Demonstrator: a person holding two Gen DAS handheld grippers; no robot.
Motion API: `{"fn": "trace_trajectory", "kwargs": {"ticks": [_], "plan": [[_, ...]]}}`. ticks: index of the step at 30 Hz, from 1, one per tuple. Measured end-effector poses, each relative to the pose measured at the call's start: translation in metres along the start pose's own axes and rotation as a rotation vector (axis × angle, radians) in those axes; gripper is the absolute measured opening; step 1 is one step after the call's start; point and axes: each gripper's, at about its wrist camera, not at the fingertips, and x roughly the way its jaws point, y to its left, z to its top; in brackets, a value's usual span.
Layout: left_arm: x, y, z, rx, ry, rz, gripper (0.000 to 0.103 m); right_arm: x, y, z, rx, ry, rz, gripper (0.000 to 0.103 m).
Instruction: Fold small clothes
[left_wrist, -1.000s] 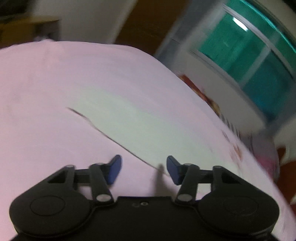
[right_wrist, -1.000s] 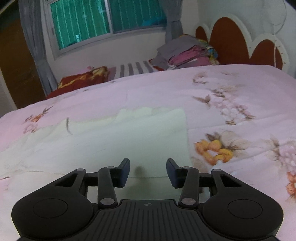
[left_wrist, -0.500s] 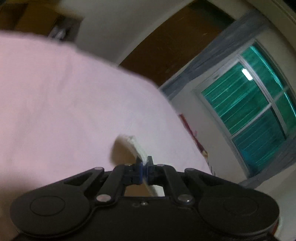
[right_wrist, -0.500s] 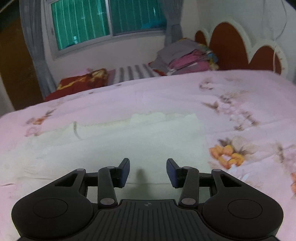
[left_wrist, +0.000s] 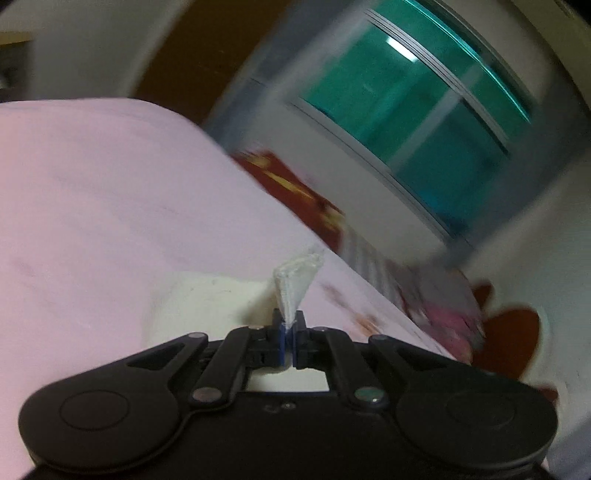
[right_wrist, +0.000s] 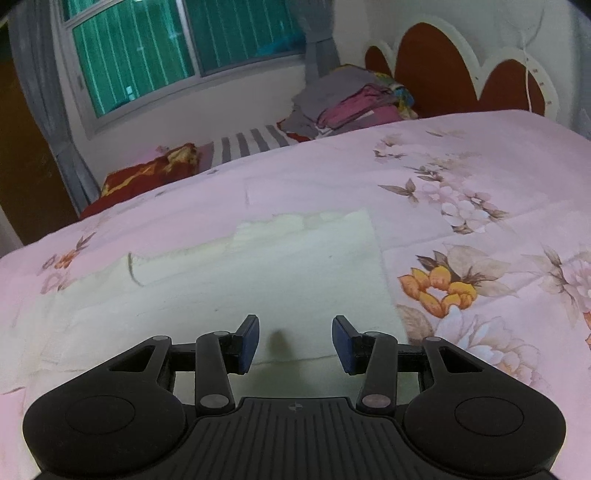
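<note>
- Left gripper (left_wrist: 289, 334): jaws pinched all the way together on a corner of the cloth (left_wrist: 295, 282). A little white wedge of fabric sticks up past the tips, and the rest of the cloth trails down toward the bed (left_wrist: 92, 206) below and to the left.
- Left view is pretty smeared, so I can't tell how much of the cloth is off the bed.
- Right gripper (right_wrist: 295, 341): jaws about halfway apart, nothing between them. The blue pads (right_wrist: 248, 345) sit over the near edge of the cloth (right_wrist: 258, 280), but I can't tell if they're touching it.
- In the right view the cloth is a pale cream rectangle lying flat on the pink floral bedspread, straight ahead of the right gripper. Its right edge runs just beside an orange flower print (right_wrist: 439, 286).
- The far edge of the cloth looks ragged or stepped, with a thin dark curved mark near its far left part.
- Past the bed, on the left, there's a red and gold pillow (right_wrist: 147, 175), then something with grey and white stripes (right_wrist: 255, 142).
- Further right, a pile of clothes (right_wrist: 351, 101) in grey, pink and some brighter colours, right beside the headboard (right_wrist: 443, 74), which is red with white scalloped trim.
- Back wall has a window (right_wrist: 177, 48) with teal glass and grey curtains on each side.
</note>
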Motion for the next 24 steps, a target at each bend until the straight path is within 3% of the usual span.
{"fn": "trace_trajectory", "kwargs": {"ticks": [6, 10, 14, 21, 23, 24], "plan": [[0.059, -0.109, -0.046, 0.168, 0.136, -0.148, 0.003, -0.004, -0.015, 0.008, 0.032, -0.011, 0.007, 0.045], [0.073, -0.161, -0.106, 0.306, 0.240, -0.205, 0.003, -0.011, -0.029, 0.011, 0.062, -0.013, 0.016, 0.045], [0.091, -0.203, -0.149, 0.382, 0.318, -0.242, 0.003, -0.021, -0.045, 0.015, 0.078, -0.021, 0.028, 0.045], [0.090, -0.224, -0.219, 0.456, 0.434, -0.253, 0.004, -0.031, -0.077, 0.021, 0.112, -0.014, 0.031, 0.045], [0.095, -0.229, -0.234, 0.475, 0.476, -0.262, 0.016, -0.034, -0.085, 0.022, 0.124, -0.009, 0.033, 0.045], [0.093, -0.235, -0.233, 0.493, 0.452, -0.271, 0.028, -0.036, -0.089, 0.022, 0.134, -0.007, 0.041, 0.045]]}}
